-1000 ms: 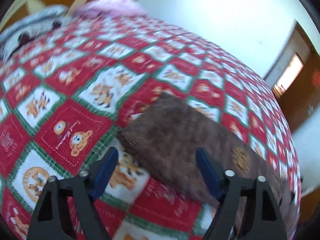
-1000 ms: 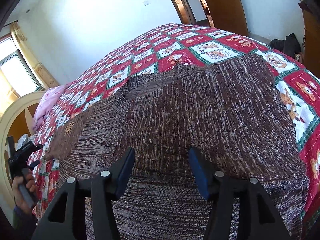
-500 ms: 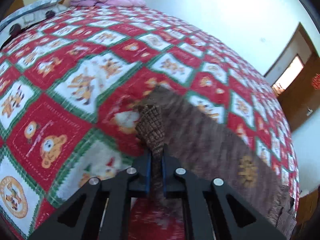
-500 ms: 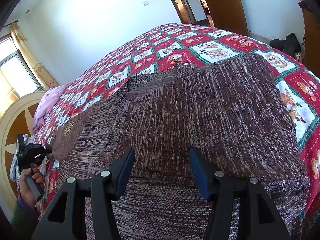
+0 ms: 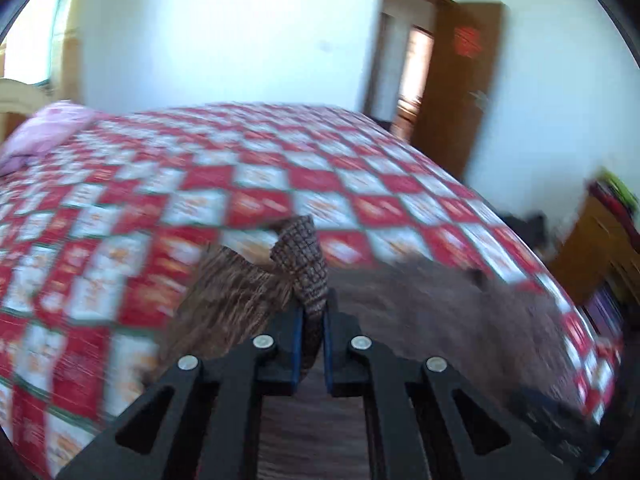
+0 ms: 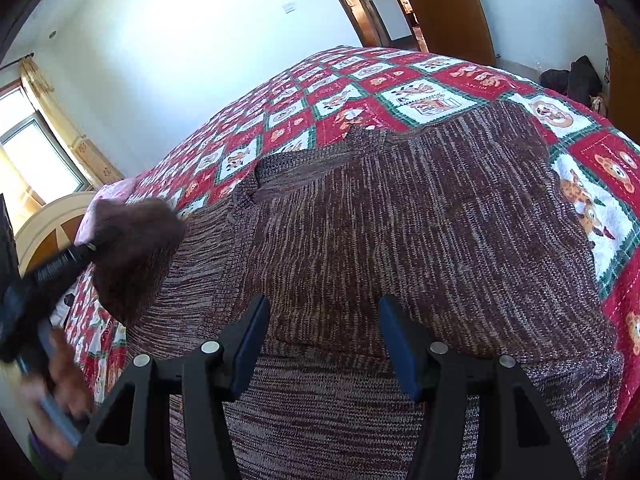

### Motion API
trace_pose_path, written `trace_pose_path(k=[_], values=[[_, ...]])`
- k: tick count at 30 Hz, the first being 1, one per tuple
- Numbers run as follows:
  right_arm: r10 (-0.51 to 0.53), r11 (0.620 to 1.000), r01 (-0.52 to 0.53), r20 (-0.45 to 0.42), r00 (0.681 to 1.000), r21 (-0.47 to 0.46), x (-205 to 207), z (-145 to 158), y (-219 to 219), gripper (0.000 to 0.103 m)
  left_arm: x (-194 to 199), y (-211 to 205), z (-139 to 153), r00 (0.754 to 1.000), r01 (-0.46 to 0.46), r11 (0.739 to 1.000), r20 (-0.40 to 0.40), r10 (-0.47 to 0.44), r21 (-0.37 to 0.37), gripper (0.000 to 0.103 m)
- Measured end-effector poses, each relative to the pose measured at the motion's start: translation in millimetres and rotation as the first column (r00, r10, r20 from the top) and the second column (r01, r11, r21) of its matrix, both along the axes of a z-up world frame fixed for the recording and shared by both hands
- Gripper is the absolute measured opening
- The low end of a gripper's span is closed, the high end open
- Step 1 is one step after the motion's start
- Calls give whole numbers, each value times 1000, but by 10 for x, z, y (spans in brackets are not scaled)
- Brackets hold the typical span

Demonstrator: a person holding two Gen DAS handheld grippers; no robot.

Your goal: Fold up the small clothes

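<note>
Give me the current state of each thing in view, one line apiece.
Left gripper: shut on the sleeve cuff.
Sleeve cuff: pinched, lifted off the quilt.
Right gripper: open, holding nothing, above the sweater hem.
Sweater: body spread flat, one sleeve raised.
Quilt: spread under the sweater.
Door: open.

- The left gripper (image 5: 311, 344) has a matte black frame built of angular struts with long triangular cut-outs.
- Four round silver screw heads sit in a row across its struts.
- Blue pads line the inner faces of its jaws.
- The right gripper (image 6: 324, 340) has the same black frame, silver screw heads and blue pads.
- In the right wrist view the left gripper's black body carries small white lettering, too blurred to read.
- The person's hand (image 6: 56, 380) grips a blue-grey handle; a purple sleeve edge shows at the wrist.
</note>
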State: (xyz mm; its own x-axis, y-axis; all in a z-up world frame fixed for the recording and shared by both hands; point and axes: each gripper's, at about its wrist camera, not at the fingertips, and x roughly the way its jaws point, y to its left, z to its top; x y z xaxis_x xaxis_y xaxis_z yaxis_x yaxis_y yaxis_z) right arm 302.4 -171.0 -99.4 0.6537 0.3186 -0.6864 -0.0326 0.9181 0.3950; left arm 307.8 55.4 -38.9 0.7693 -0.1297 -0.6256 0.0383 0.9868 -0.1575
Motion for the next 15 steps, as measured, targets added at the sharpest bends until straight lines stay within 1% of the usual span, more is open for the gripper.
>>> trace_pose_path(k=[2, 4, 5, 8, 10, 12, 14, 15], values=[[0, 1000, 0, 0, 1000, 2, 12, -4, -5, 58, -25, -286, -219, 998, 48, 999, -53, -47, 22, 8], [0, 1000, 0, 0, 1000, 4, 20, -6, -9, 58, -24, -457, -432, 992, 71, 996, -112, -65, 48, 8], [-1, 1000, 1, 0, 1000, 6, 21, -6, -10, 58, -24, -485, -500, 989, 78, 996, -127, -71, 50, 8], [-1, 1000, 1, -1, 1000, 15, 23, -6, -23, 58, -50, -536, -595, 986, 84, 993, -150, -71, 82, 9], [-2, 1000, 2, -1, 1000, 22, 20, -5, -32, 58, -66, -496, -577, 984, 103, 992, -154, -91, 70, 11], [-5, 1000, 5, 4, 1000, 29, 4, 7, -39, 58, -156, -498, -526, 978, 135, 990, -163, -128, 31, 26], [-16, 999, 15, 16, 1000, 41, -24, 37, -65, 58, -243, -392, -467, 969, 158, 987, -185, -161, -32, 71], [-17, 999, 16, 24, 1000, 51, -39, 51, -80, 58, -331, -312, -426, 975, 145, 989, -166, -150, -43, 77]])
